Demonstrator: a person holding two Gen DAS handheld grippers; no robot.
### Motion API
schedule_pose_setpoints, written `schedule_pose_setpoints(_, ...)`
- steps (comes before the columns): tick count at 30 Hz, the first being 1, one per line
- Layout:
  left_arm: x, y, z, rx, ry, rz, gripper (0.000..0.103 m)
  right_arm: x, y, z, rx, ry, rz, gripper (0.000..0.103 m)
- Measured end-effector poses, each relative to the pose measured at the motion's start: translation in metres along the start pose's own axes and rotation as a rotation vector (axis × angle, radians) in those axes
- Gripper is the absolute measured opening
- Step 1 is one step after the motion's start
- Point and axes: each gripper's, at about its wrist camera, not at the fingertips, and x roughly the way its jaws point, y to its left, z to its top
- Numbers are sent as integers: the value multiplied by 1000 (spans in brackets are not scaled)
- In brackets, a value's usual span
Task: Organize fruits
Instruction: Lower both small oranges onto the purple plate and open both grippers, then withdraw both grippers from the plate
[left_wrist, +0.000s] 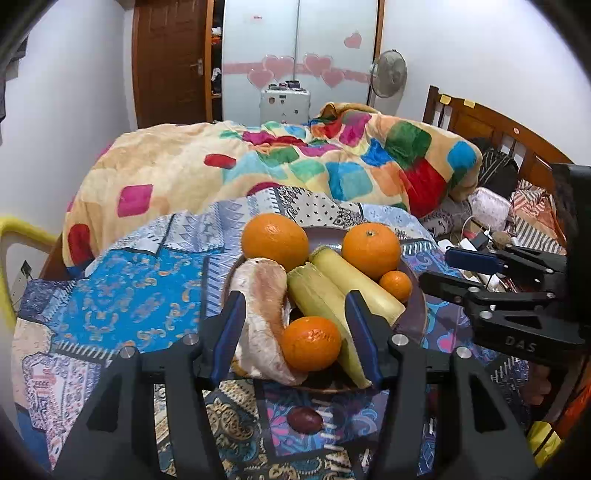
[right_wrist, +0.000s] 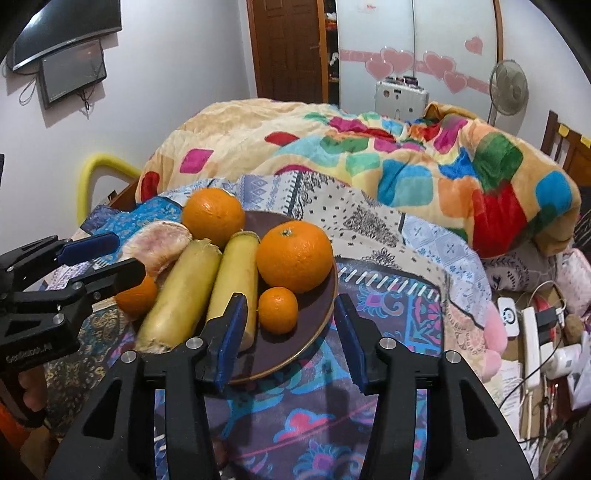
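From your left wrist view, the left gripper hangs just above the near rim of the plate on the bed, jaws wide apart and empty, framing a small orange beside a peeled pomelo piece and two pale stalks. A dark plum-like fruit lies alone on the bedsheet. Closing here could pinch the stalk too and tip the crowded plate. From your right wrist view, the right gripper is wide open, empty, over the plate's near edge by a tiny orange; a nudge could roll it off.
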Motion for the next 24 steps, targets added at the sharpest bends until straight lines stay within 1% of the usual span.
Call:
schedule_pose_setpoints(4, -21, 3, 0, -18, -16, 7, 56, -21, 8, 0, -22, -41, -18, 45)
schedule_pose_setpoints(11, -57, 7, -11, -22, -31, 20, 64, -61, 25, -6, -58, -109, -32, 45)
schedule_pose_setpoints(13, -64, 8, -15, -18, -30, 26, 64, -67, 28, -9, -62, -119, -30, 45)
schedule_pose_setpoints(16, -74, 11, -24, -16, -33, 35, 66, -77, 32, -15, -67, -126, -24, 45)
schedule_pose_setpoints(18, -77, 14, -29, -16, -36, 45, 71, -82, 34, -21, -72, -130, -29, 46)
schedule_pose_setpoints(19, -78, 16, -33, -17, -33, 47, 71, -83, 35, -24, -75, -129, -31, 46)
schedule_pose_setpoints(21, -76, 18, -40, -19, -19, 46, 71, -83, 37, -31, -76, -118, -30, 46)
schedule_pose_setpoints(24, -70, 23, -53, -24, 15, 44, 71, -74, 38, -43, -75, -79, -20, 46)
